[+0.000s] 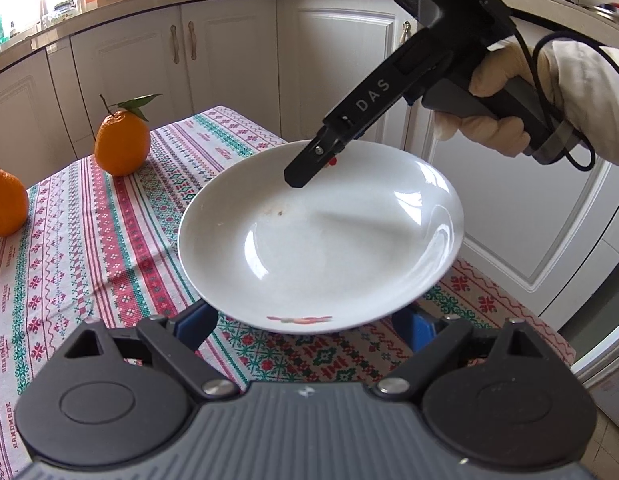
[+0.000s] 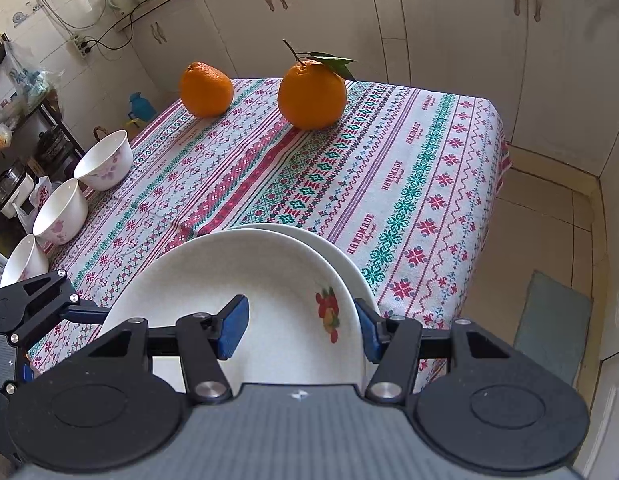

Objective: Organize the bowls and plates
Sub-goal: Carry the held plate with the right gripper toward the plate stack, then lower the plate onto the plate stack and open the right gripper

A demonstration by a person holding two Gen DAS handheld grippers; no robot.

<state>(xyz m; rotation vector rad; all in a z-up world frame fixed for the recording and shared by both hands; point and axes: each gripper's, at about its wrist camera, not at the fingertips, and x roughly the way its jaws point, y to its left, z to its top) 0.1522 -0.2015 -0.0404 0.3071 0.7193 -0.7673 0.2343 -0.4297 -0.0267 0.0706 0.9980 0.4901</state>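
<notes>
Three bowls (image 2: 61,212) are lined along the left edge of the patterned tablecloth (image 2: 409,168), well apart from the work. The left gripper (image 1: 309,322) is held low, pointing down and forward, its jaws spread wide beneath the near rim of a white plate (image 1: 321,240); contact cannot be told. The plate is carried clear of the cloth near the table's front corner, tilted, above a second plate (image 2: 341,254). Its far rim is pinched by the right gripper (image 2: 301,330), angled steeply downward from the right. The lower plate is judged the landing spot.
</notes>
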